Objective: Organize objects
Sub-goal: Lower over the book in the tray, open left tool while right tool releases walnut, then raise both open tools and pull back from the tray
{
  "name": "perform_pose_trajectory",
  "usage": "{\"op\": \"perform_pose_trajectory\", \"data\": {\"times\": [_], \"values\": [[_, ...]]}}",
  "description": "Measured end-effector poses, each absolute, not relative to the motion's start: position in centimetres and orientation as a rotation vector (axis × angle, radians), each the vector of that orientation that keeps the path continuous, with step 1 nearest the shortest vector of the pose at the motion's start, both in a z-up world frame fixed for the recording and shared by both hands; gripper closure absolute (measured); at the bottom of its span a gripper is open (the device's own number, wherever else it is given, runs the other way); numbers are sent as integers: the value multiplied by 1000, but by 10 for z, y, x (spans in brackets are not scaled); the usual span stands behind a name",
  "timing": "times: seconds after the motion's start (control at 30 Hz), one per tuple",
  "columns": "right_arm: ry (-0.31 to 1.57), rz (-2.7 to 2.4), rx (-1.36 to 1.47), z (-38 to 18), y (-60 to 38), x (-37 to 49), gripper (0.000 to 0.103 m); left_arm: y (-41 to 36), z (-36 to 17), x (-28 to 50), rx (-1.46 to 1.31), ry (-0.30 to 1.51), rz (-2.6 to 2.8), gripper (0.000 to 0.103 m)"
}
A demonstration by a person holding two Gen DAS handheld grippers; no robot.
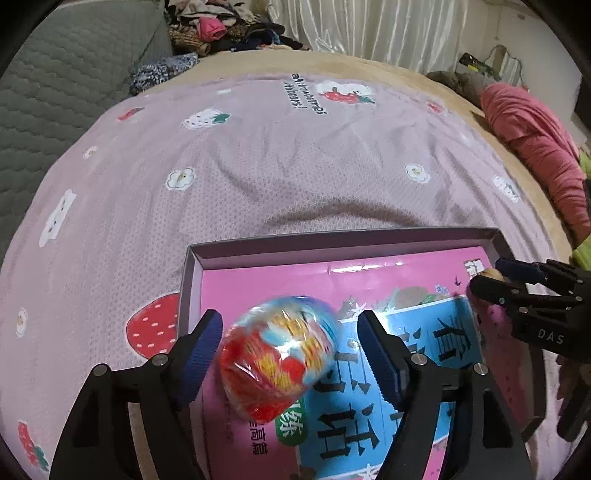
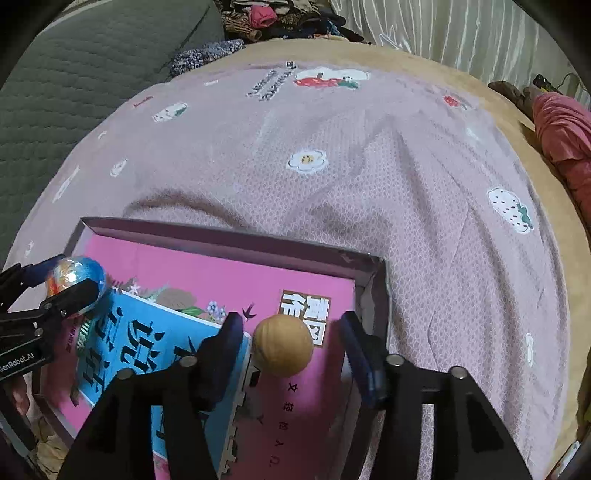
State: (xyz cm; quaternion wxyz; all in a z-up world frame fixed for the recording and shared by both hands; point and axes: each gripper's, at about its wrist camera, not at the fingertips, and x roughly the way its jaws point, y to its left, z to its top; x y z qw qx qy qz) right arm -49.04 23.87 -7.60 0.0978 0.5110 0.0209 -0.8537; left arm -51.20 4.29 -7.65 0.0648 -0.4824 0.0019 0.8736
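A shallow purple box with a pink and blue printed bottom lies on the bed. A round colourful wrapped ball hangs blurred between the spread fingers of my left gripper, above the box; neither pad touches it. It also shows in the right wrist view. A tan wooden ball sits between the open fingers of my right gripper, over the box's right end, with gaps on both sides. The right gripper shows at the right in the left wrist view.
A pink strawberry-print sheet covers the bed. A grey quilted cushion is at the left, a clothes pile at the back, a pink garment at the right.
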Motion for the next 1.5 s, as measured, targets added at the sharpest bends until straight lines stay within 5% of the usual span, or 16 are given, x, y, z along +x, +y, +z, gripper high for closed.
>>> {"op": "perform_pose_trajectory", "data": {"times": [0.57, 0.9, 1.5], "values": [[-67, -2518, 1329, 10, 250, -424, 26, 15, -19, -454, -1366, -100, 2681, 14], [-81, -2579, 1206, 88, 257, -357, 13, 11, 62, -373, -1233, -90, 2775, 13], [152, -2654, 1056, 150, 240, -217, 8, 29, 145, -234, -1077, 65, 2858, 13]]}}
